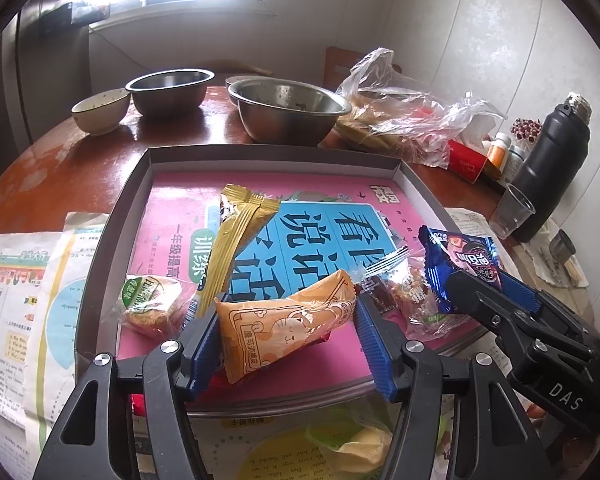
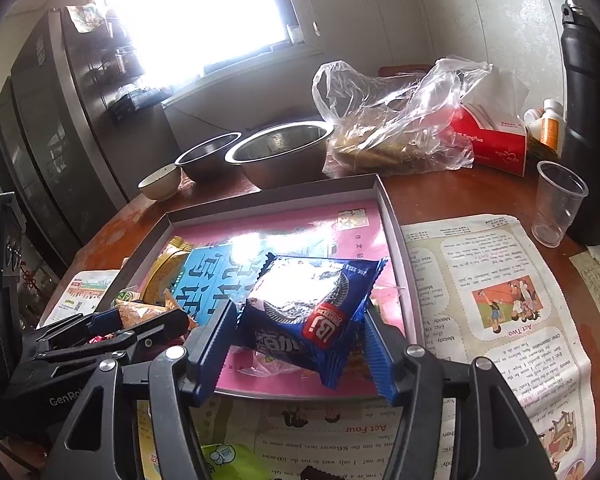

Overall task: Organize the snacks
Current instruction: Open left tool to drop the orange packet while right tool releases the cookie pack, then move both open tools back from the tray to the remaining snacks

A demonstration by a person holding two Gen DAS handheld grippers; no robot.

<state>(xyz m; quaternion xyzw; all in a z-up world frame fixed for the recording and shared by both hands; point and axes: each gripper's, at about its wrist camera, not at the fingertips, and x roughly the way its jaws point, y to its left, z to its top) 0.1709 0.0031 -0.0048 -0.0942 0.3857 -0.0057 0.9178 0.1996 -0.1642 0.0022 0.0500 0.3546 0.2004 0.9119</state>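
Judging by the shallow grey cardboard tray [image 1: 140, 184], sorting looked half done: left gripper [image 1: 288, 332] clamped an orange cat-print packet [image 1: 284, 320] and right gripper [image 2: 300, 344] pinched a blue cookie packet [image 2: 312, 308] above it, while a green packet [image 2: 224, 460] waited outside.

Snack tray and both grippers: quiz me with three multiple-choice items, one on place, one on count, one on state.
1. Where is the gold packet?
A. Lying in the grey tray
B. In a steel bowl
C. Beside the black flask

2. How many steel bowls stand behind the tray?
A. One
B. Two
C. Four

3. What is the right gripper doing?
A. Hanging open over nothing
B. Pinching the plastic cup
C. Holding the blue cookie packet between its fingers

Answers:
1. A, it lies on the pink book inside the tray.
2. B, a smaller bowl and a larger bowl sit side by side.
3. C, the packet sits between its fingers, above the tray.
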